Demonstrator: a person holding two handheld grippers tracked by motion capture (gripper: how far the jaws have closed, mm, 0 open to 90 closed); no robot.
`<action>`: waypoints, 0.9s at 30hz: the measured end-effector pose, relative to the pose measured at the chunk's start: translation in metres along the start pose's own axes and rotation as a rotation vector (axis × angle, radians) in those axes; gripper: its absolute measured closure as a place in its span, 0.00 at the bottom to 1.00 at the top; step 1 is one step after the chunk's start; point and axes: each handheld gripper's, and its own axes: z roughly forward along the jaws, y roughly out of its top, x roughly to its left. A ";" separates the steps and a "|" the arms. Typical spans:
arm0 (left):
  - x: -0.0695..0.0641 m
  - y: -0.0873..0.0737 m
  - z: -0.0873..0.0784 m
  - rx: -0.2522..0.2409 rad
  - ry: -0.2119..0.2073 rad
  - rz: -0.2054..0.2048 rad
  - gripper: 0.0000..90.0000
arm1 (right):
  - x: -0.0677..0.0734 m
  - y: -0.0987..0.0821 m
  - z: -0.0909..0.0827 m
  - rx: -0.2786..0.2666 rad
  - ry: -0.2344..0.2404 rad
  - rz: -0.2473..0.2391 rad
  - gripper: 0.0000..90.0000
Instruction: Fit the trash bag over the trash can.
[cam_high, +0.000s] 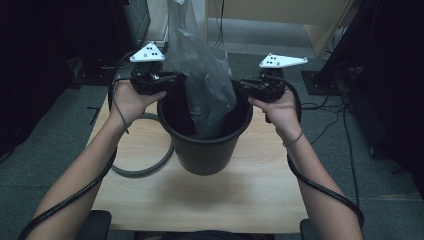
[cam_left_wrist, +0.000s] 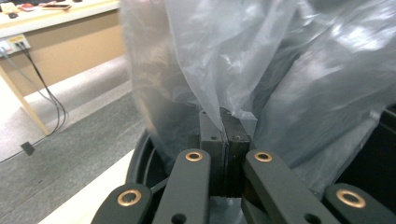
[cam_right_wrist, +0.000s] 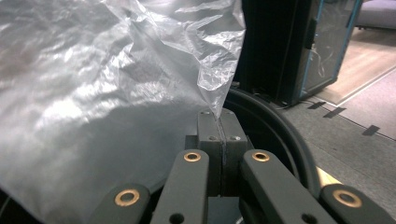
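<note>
I hold one gripper in each hand over a black bin (cam_high: 205, 145) that stands on the wooden table (cam_high: 200, 200). A clear plastic bag (cam_high: 202, 75) hangs down into the bin, and its upper part rises high above the rim.

My left gripper (cam_high: 172, 79) is at the left edge of the bin. In the left gripper view its jaws are pressed together, and a thin fold of the bag (cam_left_wrist: 243, 60) is caught in the seam between the two pads (cam_left_wrist: 211, 135). So the left gripper (cam_left_wrist: 224, 128) is clenched on the bag. The film spreads up and to both sides from this point.

My right gripper (cam_high: 245, 85) is at the right edge of the bin, opposite the left one. In the right gripper view its jaws are also pressed together, and a pointed corner of the bag (cam_right_wrist: 116, 88) goes down into the seam between the pads (cam_right_wrist: 208, 130). The right gripper (cam_right_wrist: 218, 122) is grasping the bag too. Behind it I see the curved rim of the bin (cam_right_wrist: 285, 130).

The bag is between my two grippers, with its lower part inside the bin.

A grey ring (cam_high: 150, 167) lies flat on the table, to the left of the bin. Part of it is hidden behind the bin, so I cannot tell if it touches it.
</note>
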 end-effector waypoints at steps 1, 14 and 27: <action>0.002 -0.001 -0.002 0.002 0.001 -0.001 1.00 | -0.002 0.000 -0.002 -0.002 -0.004 0.005 1.00; 0.023 -0.011 -0.024 -0.015 0.020 -0.049 1.00 | -0.025 -0.012 -0.035 -0.023 -0.079 0.048 1.00; 0.044 -0.030 -0.047 0.007 0.041 -0.098 1.00 | -0.036 -0.025 -0.065 -0.017 -0.131 0.060 1.00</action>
